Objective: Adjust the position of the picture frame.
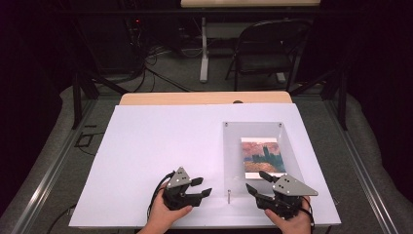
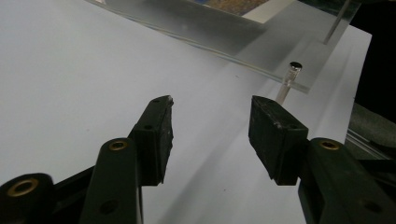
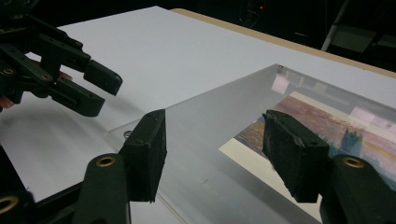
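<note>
A clear acrylic plate lies on the right half of the white board, with a painted picture under it. A small metal pin stands upright at the plate's near left corner. My left gripper is open just left of that pin, its jaws pointing toward it with nothing between them. In the left gripper view the pin rises beyond the right jaw of the left gripper. My right gripper is open above the plate's near edge, close to the picture's corner.
The white board covers a wooden table. A black folding chair and a table leg stand beyond the far edge. The board's near edge lies just under both hands. In the right gripper view the left gripper shows at upper left.
</note>
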A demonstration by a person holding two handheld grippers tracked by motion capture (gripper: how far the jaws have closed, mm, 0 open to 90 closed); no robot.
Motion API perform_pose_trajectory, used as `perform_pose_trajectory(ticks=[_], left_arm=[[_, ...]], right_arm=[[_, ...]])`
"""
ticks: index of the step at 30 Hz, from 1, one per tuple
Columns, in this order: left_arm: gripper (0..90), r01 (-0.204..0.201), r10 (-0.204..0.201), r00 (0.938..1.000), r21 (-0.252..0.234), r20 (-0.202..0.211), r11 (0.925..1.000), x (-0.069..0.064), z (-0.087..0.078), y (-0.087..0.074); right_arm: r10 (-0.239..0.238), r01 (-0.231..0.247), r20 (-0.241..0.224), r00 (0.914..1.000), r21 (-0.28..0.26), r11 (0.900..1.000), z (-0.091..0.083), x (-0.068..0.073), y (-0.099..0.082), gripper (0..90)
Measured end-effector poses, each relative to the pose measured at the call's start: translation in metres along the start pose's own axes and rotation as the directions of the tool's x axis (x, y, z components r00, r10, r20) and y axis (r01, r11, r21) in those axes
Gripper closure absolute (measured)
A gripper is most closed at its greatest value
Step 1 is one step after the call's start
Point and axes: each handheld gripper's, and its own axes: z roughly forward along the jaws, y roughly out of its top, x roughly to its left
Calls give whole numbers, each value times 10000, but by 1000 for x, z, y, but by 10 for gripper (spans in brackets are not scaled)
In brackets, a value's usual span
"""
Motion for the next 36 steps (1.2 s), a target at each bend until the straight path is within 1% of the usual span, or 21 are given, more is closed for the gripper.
perform_pose_trajectory(ticks=[1, 4, 5, 6, 7, 11, 15, 17, 18, 19, 21, 23, 24, 25, 26, 28, 32, 36], left_arm=[[503, -65, 64, 9999, 103, 83, 9999, -1, 3, 0], [522, -2, -7, 9994, 282, 340, 9996, -6, 11, 0], [542, 182, -204, 9975, 324, 682, 9993, -8, 16, 0], [550, 182, -204, 9975, 324, 682, 9993, -8, 16, 0], [550, 254, -283, 9960, 349, 850, 9991, -9, 19, 0], [565, -69, 7, 9943, 571, 1068, 9983, -18, 31, 0], [585, -456, 364, 9941, 889, 1019, 9950, -25, 39, -1], [604, -503, 400, 9937, 975, 1046, 9940, -28, 42, -1], [630, -523, 419, 9938, 1001, 1027, 9936, -29, 43, -1], [630, -492, 390, 9941, 1003, 1016, 9937, -30, 45, -1], [663, -403, 293, 9941, 1052, 1040, 9936, -31, 48, -1], [686, -350, 248, 9945, 988, 1022, 9945, -33, 50, -1], [697, -412, 314, 9944, 956, 1013, 9946, -34, 51, -1], [705, -435, 350, 9953, 952, 899, 9945, -35, 52, -1], [722, -394, 304, 9950, 945, 953, 9947, -35, 53, 0], [731, -393, 314, 9962, 978, 810, 9944, -36, 55, 0], [760, -271, 197, 9964, 892, 821, 9956, -36, 59, 2], [811, -335, 252, 9956, 905, 906, 9953, -37, 61, 2]], right_arm=[[8, -8, 12, 10000, -21, 10000, 0, 0, 0, 397], [7, -7, 95, 10000, -77, 10000, -2, -2, 1, 396], [47, -46, 98, 9999, -127, 9999, -3, -3, 1, 397], [33, -31, 108, 9999, -162, 9999, -3, -3, 1, 398], [33, -31, 108, 9999, -162, 9999, -3, -3, 1, 398], [38, -34, 138, 9999, -222, 9997, -4, -4, 1, 399], [-64, 68, 167, 9998, -280, 9996, -6, -4, 2, 400], [-69, 76, 200, 9998, -319, 9995, -7, -5, 2, 401], [-24, 31, 207, 9998, -338, 9994, -8, -6, 2, 403], [-24, 31, 207, 9998, -338, 9994, -8, -6, 2, 403], [26, -19, 211, 9998, -312, 9995, -8, -6, 2, 403], [88, -82, 235, 9997, -287, 9996, -8, -6, 1, 403], [88, -82, 232, 9997, -286, 9996, -8, -6, 1, 403], [4, 4, 247, 9997, -315, 9995, -7, -7, 2, 403], [-10, 17, 268, 9996, -287, 9996, -8, -6, 1, 403], [-26, 34, 267, 9996, -282, 9996, -8, -6, 2, 403], [59, -53, 254, 9997, -225, 9997, -8, -6, 2, 408], [10, -7, 223, 9998, -141, 9999, -9, -7, 2, 414]])
